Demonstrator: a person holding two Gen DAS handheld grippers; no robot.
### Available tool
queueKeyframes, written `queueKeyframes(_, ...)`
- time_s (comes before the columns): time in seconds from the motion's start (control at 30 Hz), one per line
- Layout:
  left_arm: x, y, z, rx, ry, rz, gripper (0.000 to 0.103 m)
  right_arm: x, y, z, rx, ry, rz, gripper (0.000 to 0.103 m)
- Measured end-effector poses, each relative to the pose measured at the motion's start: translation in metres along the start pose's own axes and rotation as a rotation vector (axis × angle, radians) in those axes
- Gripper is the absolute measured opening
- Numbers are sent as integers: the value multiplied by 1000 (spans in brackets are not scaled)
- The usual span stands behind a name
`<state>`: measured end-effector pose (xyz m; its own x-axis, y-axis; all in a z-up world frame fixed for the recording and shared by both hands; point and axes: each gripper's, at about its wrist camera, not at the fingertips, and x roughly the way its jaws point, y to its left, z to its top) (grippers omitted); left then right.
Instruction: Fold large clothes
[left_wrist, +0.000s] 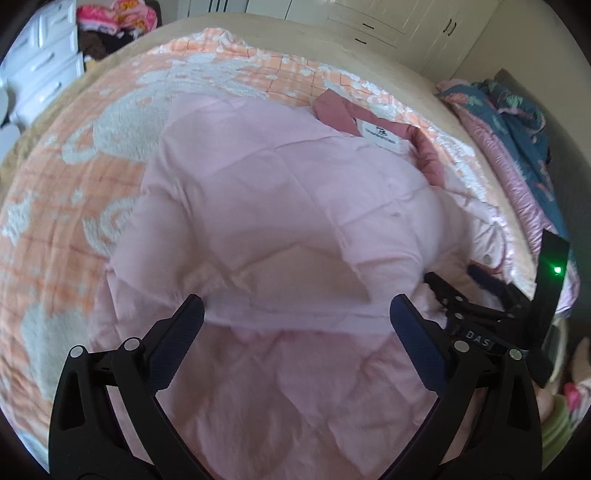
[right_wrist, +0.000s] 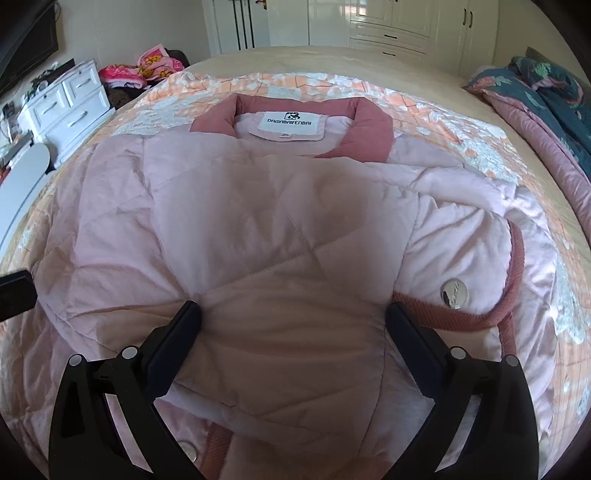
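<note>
- Jacket (right_wrist: 280, 229): a pale pink quilted one with a darker pink collar (right_wrist: 369, 125), lying spread on a bed (right_wrist: 480, 107) over an orange and white patterned blanket (right_wrist: 436, 122).
- In the right wrist view the jacket's near hem runs out of the frame at the bottom, and its left side is cut by the picture's edge.
- The white neck label (right_wrist: 290, 125) can be read in the right wrist view; in the left wrist view the same label (left_wrist: 382, 138) is too blurred to read.
- The left wrist view is smeared over most of the jacket (left_wrist: 288, 229), so its folds and seams there are hard to follow.
- A silver snap button (right_wrist: 453, 293) shows near the corded pink trim (right_wrist: 517, 266); a second one at the bottom edge is half hidden behind the gripper frame.
- Right gripper (right_wrist: 293, 317): jaws spread wide, one finger either side of a puffed panel of the jacket. The tips lie at the cloth's surface, but nothing is pinched between them.
- Left gripper (left_wrist: 297, 314): jaws also wide apart, over a folded edge of the jacket, gripping nothing. Whether the tips touch the cloth cannot be told through the blur.
- In the left wrist view the right gripper (left_wrist: 461, 295) shows at the right, partly cut off, with a green light (left_wrist: 557, 270) on its body.
- A heap of dark blue and pink bedding (right_wrist: 546, 88) lies at the bed's right edge, and white drawers (right_wrist: 70, 99) stand at the left.
</note>
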<state>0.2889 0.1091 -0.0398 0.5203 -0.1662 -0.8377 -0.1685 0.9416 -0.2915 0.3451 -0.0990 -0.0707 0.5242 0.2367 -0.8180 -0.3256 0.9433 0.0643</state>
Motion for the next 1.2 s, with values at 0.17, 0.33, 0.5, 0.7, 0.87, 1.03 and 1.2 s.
queueKeyframes(0.17,-12,0,-8,16,-5,19,95,-26,-5,-12,73,-23,57,99)
queueKeyframes(0.33,-25,-3,-14,10,-25,3,95,-52,-13,-25,139,-42,113,99)
queueKeyframes(0.5,-40,-8,-18,10,-46,-9,95,-82,-16,-34,159,-73,133,99)
queueKeyframes(0.7,-63,-12,-23,26,-83,-9,95,-118,-18,-38,159,-131,141,99)
queueKeyframes(0.87,-84,-17,-26,29,-117,-19,95,-148,-18,-37,151,-185,149,99)
queueKeyframes(1.03,-103,-26,-31,44,-144,-31,95,-172,-15,-40,145,-222,147,99)
queueKeyframes(1.2,-122,-29,-36,50,-175,-45,95,-193,-12,-46,141,-252,149,99)
